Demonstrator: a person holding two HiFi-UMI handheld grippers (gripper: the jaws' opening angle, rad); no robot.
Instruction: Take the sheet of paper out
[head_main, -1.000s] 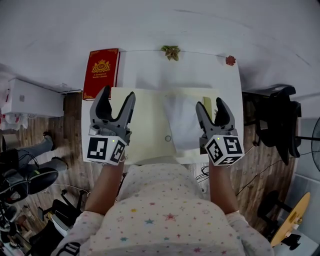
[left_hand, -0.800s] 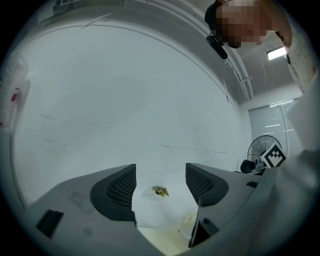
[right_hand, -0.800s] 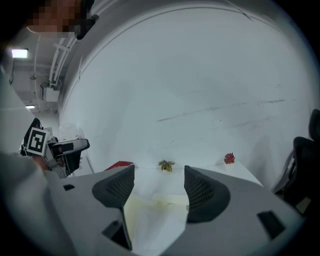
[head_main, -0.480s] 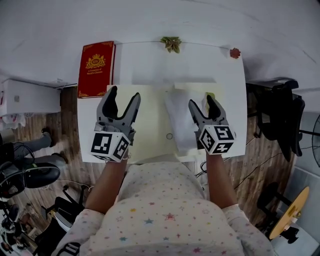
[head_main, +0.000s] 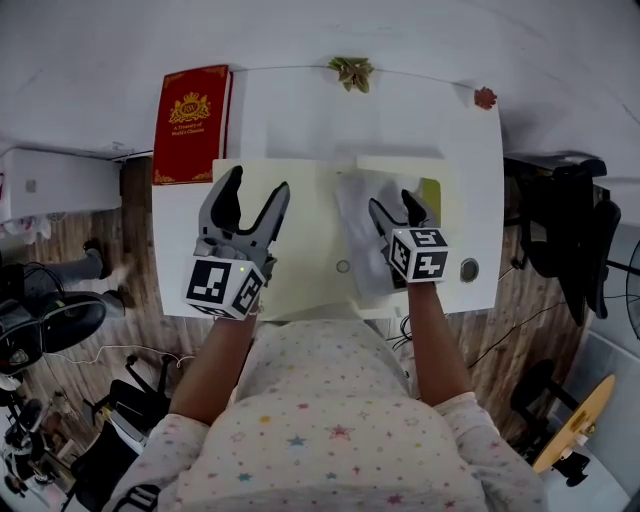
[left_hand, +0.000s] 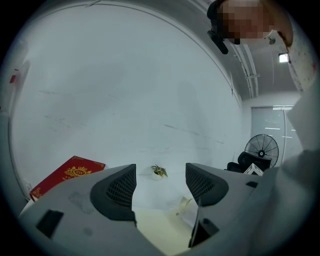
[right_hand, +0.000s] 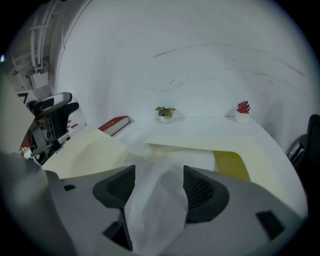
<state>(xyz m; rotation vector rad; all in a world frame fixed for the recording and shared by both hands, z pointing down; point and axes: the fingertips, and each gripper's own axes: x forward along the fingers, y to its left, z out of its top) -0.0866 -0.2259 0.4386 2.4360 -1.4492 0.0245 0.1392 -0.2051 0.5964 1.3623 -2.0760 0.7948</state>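
The right gripper (right_hand: 159, 172) has its jaws standing apart, one on each side of the sheet of paper (right_hand: 157, 210). The sheet fills the gap between them. It is hard to tell whether the ribbed dark pads press on it or only brush it. The near end of the sheet is cut off under the gripper's grey body. The paper is thin, white and limp, and it bulges into a soft fold.

The left gripper (left_hand: 160, 182) is wide open with nothing between its jaws. Only the table and a small green plant (left_hand: 159, 171) show through the gap.

In the head view the sheet (head_main: 358, 225) comes out of a large pale yellow folder (head_main: 300, 230) lying flat on the white table (head_main: 300, 120). Its far end is tucked beneath the folder's flap. The right gripper (head_main: 394, 205) covers its right edge, and the left gripper (head_main: 256, 190) hovers over the folder's left half, well apart from the sheet. A deeper yellow patch (head_main: 431, 193) shows beside the right gripper, but what it is cannot be made out.

A red book (head_main: 190, 125) with a gold crest lies at the table's far left. A tiny red plant (head_main: 485, 97) stands at the far right corner.
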